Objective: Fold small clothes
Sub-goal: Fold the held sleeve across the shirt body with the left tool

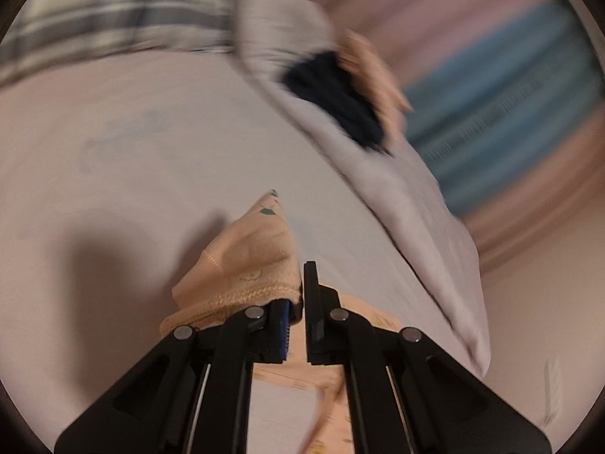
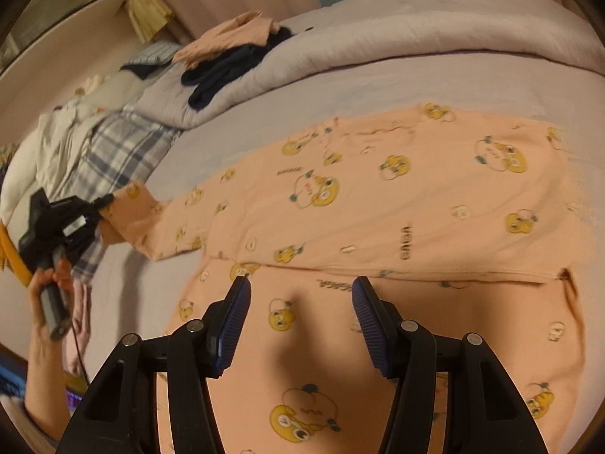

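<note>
A peach child's top point(image 2: 397, 204) with yellow cartoon prints lies spread on the lilac bed sheet point(image 2: 340, 94), partly folded over itself. My left gripper point(image 1: 298, 276) is shut on the cuff of its sleeve point(image 1: 249, 261) and holds it lifted off the sheet; it also shows at the left of the right wrist view point(image 2: 100, 204), gripping the sleeve end point(image 2: 132, 212). My right gripper point(image 2: 300, 287) is open and empty, hovering just above the near part of the top.
A folded lilac duvet point(image 2: 378, 38) lies along the far side, with a dark navy garment point(image 2: 223, 68) and a peach garment point(image 2: 227, 38) on it. A plaid cloth point(image 2: 121, 151) and white bedding point(image 2: 41, 151) lie at the left.
</note>
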The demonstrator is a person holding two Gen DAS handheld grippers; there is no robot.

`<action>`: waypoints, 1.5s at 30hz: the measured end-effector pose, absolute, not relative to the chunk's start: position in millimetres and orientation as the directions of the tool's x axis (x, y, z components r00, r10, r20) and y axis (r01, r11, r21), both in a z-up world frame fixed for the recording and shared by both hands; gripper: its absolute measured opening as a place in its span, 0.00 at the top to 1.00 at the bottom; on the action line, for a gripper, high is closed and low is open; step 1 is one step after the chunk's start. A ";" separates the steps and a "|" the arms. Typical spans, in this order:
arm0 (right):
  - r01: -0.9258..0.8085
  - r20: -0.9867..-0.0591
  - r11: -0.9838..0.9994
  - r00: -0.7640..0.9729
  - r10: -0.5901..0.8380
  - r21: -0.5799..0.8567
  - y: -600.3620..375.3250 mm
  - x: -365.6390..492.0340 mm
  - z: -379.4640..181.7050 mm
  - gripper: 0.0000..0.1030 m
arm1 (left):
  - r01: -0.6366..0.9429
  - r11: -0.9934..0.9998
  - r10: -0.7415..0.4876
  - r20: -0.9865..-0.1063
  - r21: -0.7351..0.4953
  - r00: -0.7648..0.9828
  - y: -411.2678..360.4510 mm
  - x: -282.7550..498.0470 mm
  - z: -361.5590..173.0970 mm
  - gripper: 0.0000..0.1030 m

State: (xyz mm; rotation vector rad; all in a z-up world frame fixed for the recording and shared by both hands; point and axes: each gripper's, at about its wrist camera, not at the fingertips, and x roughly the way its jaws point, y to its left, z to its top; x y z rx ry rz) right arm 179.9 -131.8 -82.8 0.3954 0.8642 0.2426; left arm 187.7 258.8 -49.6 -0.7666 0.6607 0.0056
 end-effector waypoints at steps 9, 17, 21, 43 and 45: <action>0.098 -0.675 0.903 0.699 0.237 0.418 -190.0 151.8 -72.1 0.44 | 0.103 0.928 -0.325 -0.644 -0.357 0.693 44.9 208.1 -37.0 0.96; 0.220 -0.685 0.887 0.715 0.137 0.407 -237.7 120.8 -71.8 0.44 | 0.288 0.948 -0.248 -0.875 -0.132 0.416 -98.5 210.9 -131.3 0.32; 0.217 -0.676 0.886 0.725 0.135 0.410 -243.7 112.7 -67.3 0.44 | 0.342 0.936 -0.231 -0.887 -0.089 0.401 -99.0 193.7 -136.6 0.21; -0.362 -0.723 0.932 0.651 0.231 -0.029 -65.6 202.5 -69.4 0.49 | -0.010 0.896 -0.373 -0.763 -0.444 0.528 96.5 93.9 -120.1 0.07; -0.380 -0.740 0.924 0.632 0.231 -0.036 -61.0 209.7 -73.0 0.52 | -0.014 0.894 -0.374 -0.763 -0.448 0.527 105.6 90.3 -119.5 0.07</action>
